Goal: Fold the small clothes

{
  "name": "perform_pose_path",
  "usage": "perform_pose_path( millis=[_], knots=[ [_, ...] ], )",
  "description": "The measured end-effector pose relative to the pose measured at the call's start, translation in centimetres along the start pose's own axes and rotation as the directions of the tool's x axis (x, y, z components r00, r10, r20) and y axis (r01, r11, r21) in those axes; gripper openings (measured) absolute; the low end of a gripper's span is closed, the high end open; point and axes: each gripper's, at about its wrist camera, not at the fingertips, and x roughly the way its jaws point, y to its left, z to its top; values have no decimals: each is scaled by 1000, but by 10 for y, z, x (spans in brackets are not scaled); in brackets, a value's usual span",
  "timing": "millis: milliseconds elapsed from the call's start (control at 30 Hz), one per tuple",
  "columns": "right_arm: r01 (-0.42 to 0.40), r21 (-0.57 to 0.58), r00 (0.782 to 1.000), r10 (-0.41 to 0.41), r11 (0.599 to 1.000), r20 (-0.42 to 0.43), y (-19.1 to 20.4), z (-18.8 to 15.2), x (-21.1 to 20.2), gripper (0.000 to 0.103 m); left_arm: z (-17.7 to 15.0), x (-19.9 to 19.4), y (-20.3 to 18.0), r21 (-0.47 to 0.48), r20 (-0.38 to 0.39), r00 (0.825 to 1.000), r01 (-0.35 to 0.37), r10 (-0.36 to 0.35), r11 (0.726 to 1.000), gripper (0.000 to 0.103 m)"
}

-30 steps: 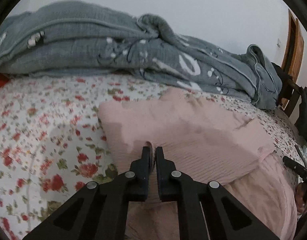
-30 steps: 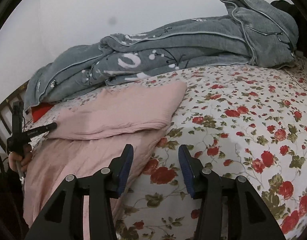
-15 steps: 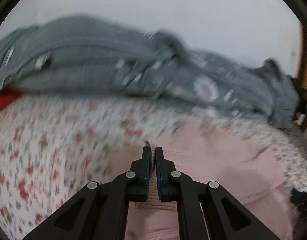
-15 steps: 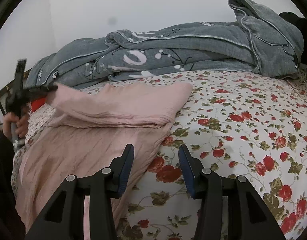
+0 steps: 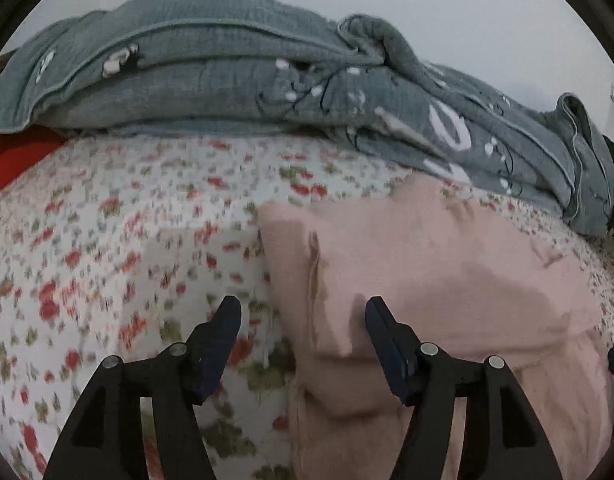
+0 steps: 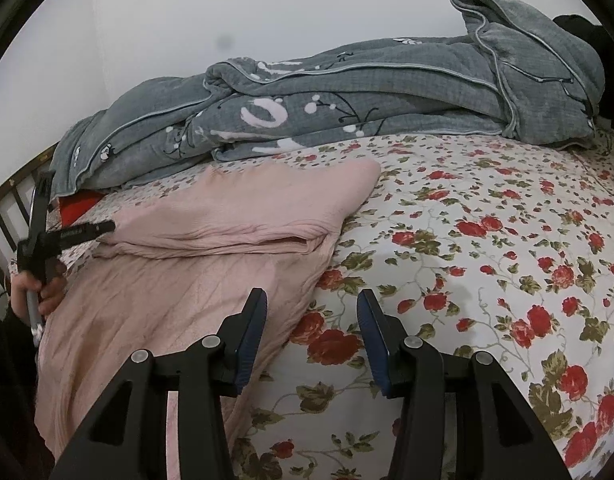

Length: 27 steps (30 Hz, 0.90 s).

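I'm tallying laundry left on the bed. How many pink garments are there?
1 that I can tell: the pink garment lies on the floral sheet, its far part folded back over itself, in front of the grey quilt. Folds may hide another.

The folded pink knitted garment lies on the white bedsheet printed with red roses, left of centre in the right wrist frame. Behind it, across the upper frame, the bunched grey quilted blanket rests on the sheet. The left gripper sits at the garment's left edge, the right gripper at lower centre.
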Motion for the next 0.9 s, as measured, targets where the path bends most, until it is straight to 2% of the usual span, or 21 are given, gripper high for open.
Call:
perform_pose_path(
  millis=[100,200,267,400,633,667,733,767,800,900],
  knots=[
    [43,-1,999,-43,999,-4,3,-3,-3,50,-6,-4,5,-30,12,1000,15,-15,999,67],
    [157,-57,988,-156,986,22,17,-10,-13,53,-10,-7,12,-56,9,999,31,-31,998,68],
    [193,-73,981,-189,979,52,24,-16,-25,56,-14,-10,15,-71,8,999,48,-47,996,68],
    [178,-83,984,-178,981,13,32,-23,-43,58,-27,-25,15,-52,11,998,66,-66,996,68],
    [188,-8,982,-188,982,4,32,-39,-79,58,-63,-72,19,-29,38,997,68,-67,997,68],
    [184,-2,983,-184,983,-10,33,-42,-83,57,-69,-80,18,-26,35,997,70,-69,997,68],
    [167,6,985,-167,986,-44,35,-49,-87,48,-81,-92,18,-20,19,997,70,-69,997,68],
    [153,7,986,-152,988,-60,37,-53,-90,37,-89,-99,17,-15,-3,997,76,-76,997,68],
    [145,11,987,-144,989,-75,40,-60,-93,33,-94,-103,16,-15,-14,996,82,-82,997,67],
    [124,18,988,-122,992,-94,49,-76,-103,33,-121,-124,13,-15,-26,992,119,-120,993,67]
  ],
)
